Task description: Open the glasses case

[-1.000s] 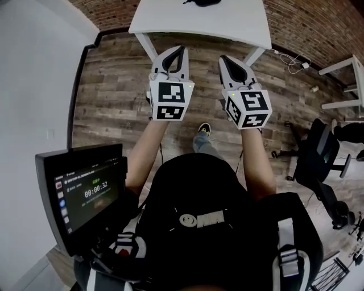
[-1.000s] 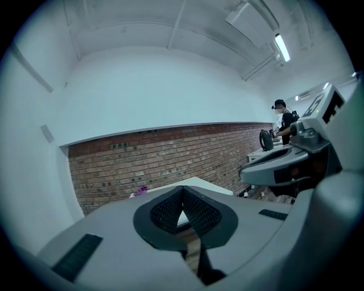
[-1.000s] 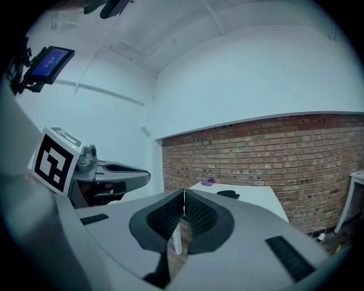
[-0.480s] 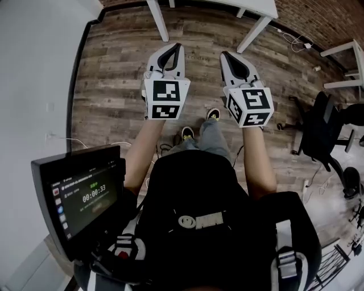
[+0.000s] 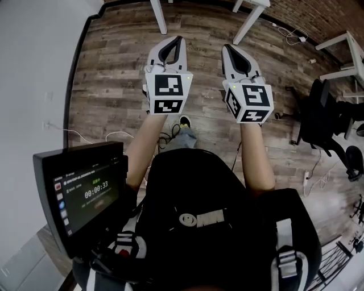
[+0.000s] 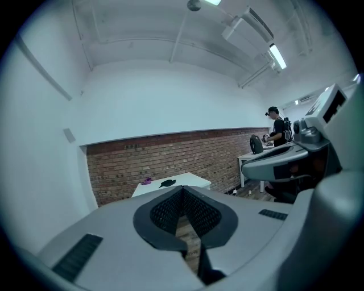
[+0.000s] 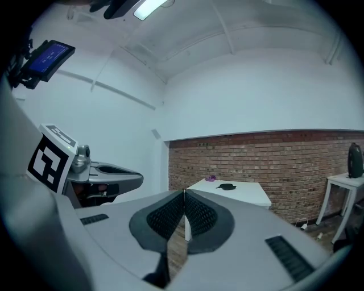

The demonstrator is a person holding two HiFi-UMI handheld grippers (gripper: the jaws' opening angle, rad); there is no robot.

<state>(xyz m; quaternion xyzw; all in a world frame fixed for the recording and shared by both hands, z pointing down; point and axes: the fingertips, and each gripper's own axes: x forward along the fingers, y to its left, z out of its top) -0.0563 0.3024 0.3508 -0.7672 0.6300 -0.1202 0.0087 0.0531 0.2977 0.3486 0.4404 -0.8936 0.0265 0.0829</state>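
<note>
Over the wood floor (image 5: 114, 85), head view: left gripper (image 5: 178, 38) and right gripper (image 5: 226, 48) are held side by side. Both have jaws together with nothing between them. Case not in this view; only table legs (image 5: 160, 16) at the top edge.

Left gripper view: jaws closed tip to tip, empty. Far ahead, a white tabletop (image 6: 190, 181) by the brick wall. The dark case (image 6: 167, 183) lies on it, too small to read its lid. A purple thing (image 6: 147, 181) lies near it.

Right gripper view: jaws together, empty. Same tabletop, with the case well apart from both grippers.

Risk, my judgement: arriving with jaws not yet parted would shove the case. A light case could slide or knock the purple thing unless one gripper pins it.
</note>
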